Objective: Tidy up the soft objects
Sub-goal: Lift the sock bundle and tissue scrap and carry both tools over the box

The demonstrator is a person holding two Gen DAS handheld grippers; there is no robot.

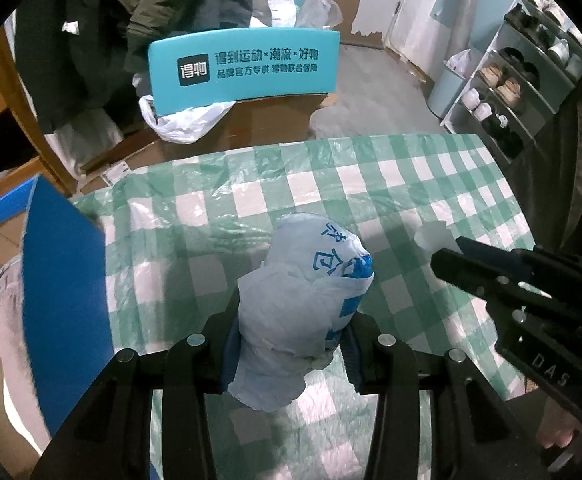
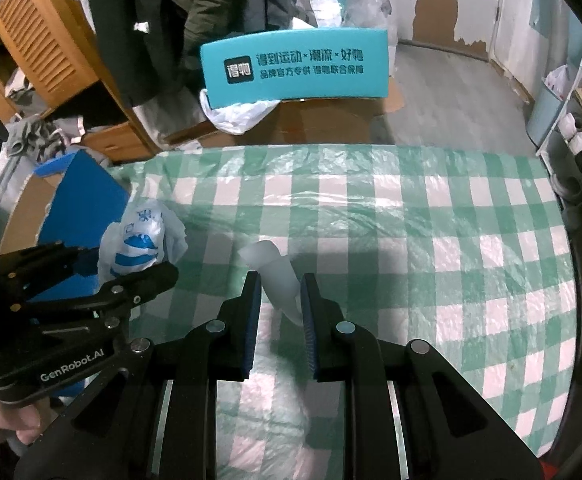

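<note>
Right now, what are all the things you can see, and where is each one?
Scrunched white plastic bag with blue print: one, held in left gripper.
Small rolled translucent white bag: one, pinched in right gripper.
Green-and-white checked plastic tablecloth: one, covering the table.
Blue cardboard box: one, at the table's left edge.
Teal box with Chinese lettering: one, on the floor beyond.
White shoe rack: one, far right, holding shoes.
Dark coats: several, hanging top left.
Left gripper: black, shut on the bag.
Right gripper: black, shut.
</note>
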